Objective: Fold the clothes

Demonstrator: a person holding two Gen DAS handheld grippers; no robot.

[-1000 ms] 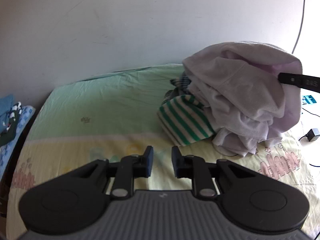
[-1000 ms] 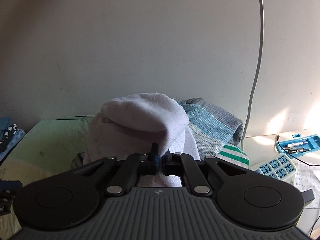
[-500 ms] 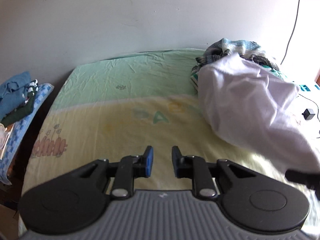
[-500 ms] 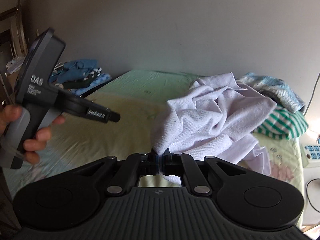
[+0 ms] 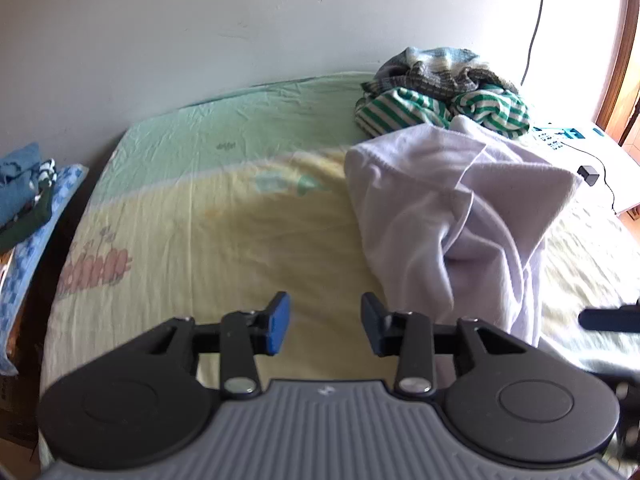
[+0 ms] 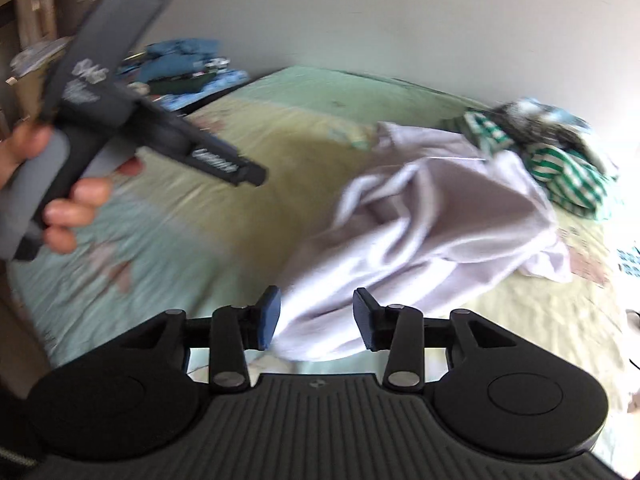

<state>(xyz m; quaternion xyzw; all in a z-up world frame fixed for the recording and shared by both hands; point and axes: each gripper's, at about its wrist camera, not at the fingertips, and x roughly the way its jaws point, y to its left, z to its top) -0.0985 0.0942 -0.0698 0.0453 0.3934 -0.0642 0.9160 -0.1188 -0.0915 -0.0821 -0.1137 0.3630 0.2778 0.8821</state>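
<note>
the white garment (image 5: 448, 208) lies crumpled on the bed sheet (image 5: 224, 232), toward the right side of the mattress, its far end touching the pile of striped clothes (image 5: 444, 100) near the wall. it is not folded: it sits in soft heaps with a hem curling up at its left edge. the right gripper (image 6: 316, 322) is spread wide, the near end of the cloth lying between and below its fingers with nothing pinched. the left gripper (image 5: 324, 328) is spread too and empty, hovering over bare sheet just left of the garment.

the fabric looks light, limp and a little fleecy, so it should drape and bunch rather than hold a line; a pinch on a hem or corner would likely lift it cleaner than a grab at the middle. the clearest edge is the rolled hem on the left. open sheet stretches left and toward the wall, room enough to spread it flat; folded blue clothes (image 5: 20, 184) sit well apart, off the bed's left edge.
</note>
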